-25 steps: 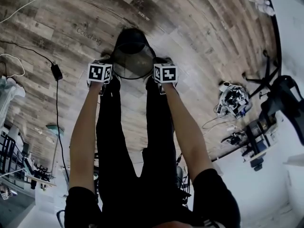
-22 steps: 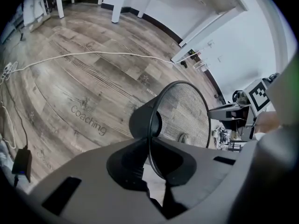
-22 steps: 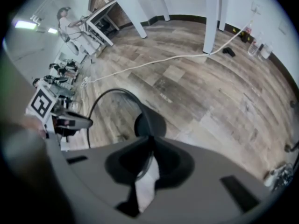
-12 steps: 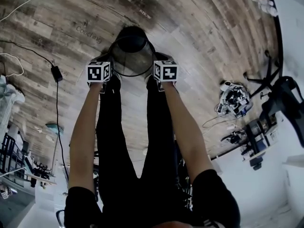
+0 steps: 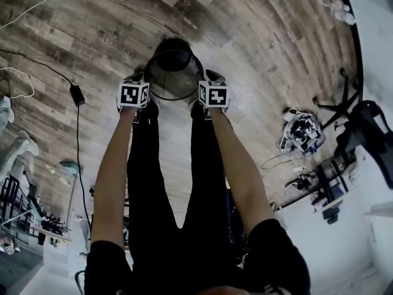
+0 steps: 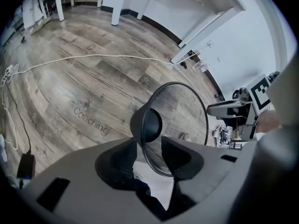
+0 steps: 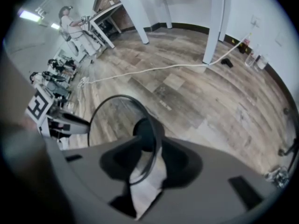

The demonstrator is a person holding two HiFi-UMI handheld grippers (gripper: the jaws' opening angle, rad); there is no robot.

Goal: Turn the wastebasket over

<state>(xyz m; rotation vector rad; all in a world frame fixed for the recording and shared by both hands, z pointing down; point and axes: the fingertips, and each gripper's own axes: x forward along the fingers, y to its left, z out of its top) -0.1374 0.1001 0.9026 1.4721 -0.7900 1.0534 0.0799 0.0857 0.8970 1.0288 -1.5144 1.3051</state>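
Observation:
A black wire-mesh wastebasket [image 5: 172, 66] stands on the wood floor just ahead of the person's feet, wide rim up and solid base down. My left gripper [image 5: 141, 98] is at the rim's left side and my right gripper [image 5: 206, 97] at its right side. In the left gripper view the rim wire of the wastebasket [image 6: 182, 120] runs between the jaws of the left gripper [image 6: 150, 153], with gaps on both sides. The same holds for the wastebasket [image 7: 117, 120] and the right gripper [image 7: 150, 164]. Both pairs of jaws have just been opening, with the rim still between them.
A black cable with a power brick [image 5: 76, 94] lies on the floor to the left. A white cable [image 6: 93, 57] crosses the floor beyond the basket. Equipment clutter [image 5: 301, 131] and a chair base [image 5: 344, 103] stand at the right. White table legs [image 7: 212, 22] rise farther off.
The left marker cube has shifted slightly to the right along the rim. The right cube and the basket stay in about the same place.

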